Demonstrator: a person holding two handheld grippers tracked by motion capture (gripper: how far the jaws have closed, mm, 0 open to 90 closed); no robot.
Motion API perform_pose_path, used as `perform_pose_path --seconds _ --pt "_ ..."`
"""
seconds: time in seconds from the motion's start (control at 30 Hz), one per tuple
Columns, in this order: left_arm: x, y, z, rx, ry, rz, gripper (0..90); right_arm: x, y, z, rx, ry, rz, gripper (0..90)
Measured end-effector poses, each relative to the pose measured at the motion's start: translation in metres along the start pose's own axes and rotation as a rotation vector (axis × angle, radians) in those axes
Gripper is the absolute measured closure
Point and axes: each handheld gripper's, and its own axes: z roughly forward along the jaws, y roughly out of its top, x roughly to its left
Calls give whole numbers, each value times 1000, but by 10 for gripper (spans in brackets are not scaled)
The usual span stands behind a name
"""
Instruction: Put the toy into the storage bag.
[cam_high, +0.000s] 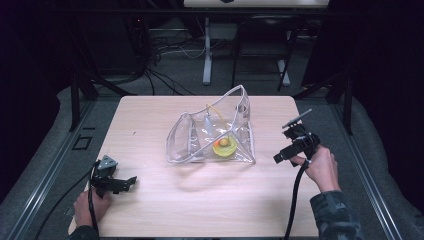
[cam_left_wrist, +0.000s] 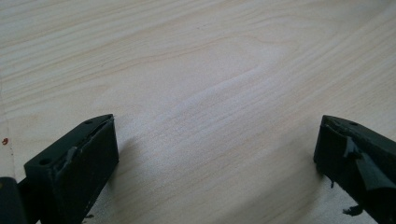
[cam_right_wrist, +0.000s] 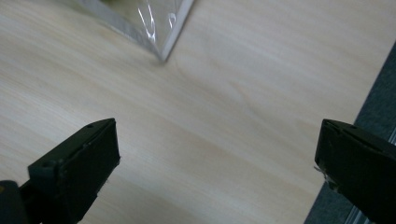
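The clear plastic bag (cam_high: 212, 132) stands open mid-table (cam_high: 150, 210) with a yellow-and-orange item (cam_high: 223, 146) inside, while the left hand-held gripper (cam_high: 131, 180) and right hand-held gripper (cam_high: 278, 158) hang released and apart from it, suggesting handling is either finished or unstarted.

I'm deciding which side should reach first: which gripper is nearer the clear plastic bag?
Right. The right gripper sits just off the clear plastic bag at its near right corner; the left gripper rests farther away, near the table's front-left edge.
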Motion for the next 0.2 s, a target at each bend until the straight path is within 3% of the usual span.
perform_pose_path --seconds 0.2 --pt "0 0 0 1 0 2 0 -1 -28 32 22 37 30 0"
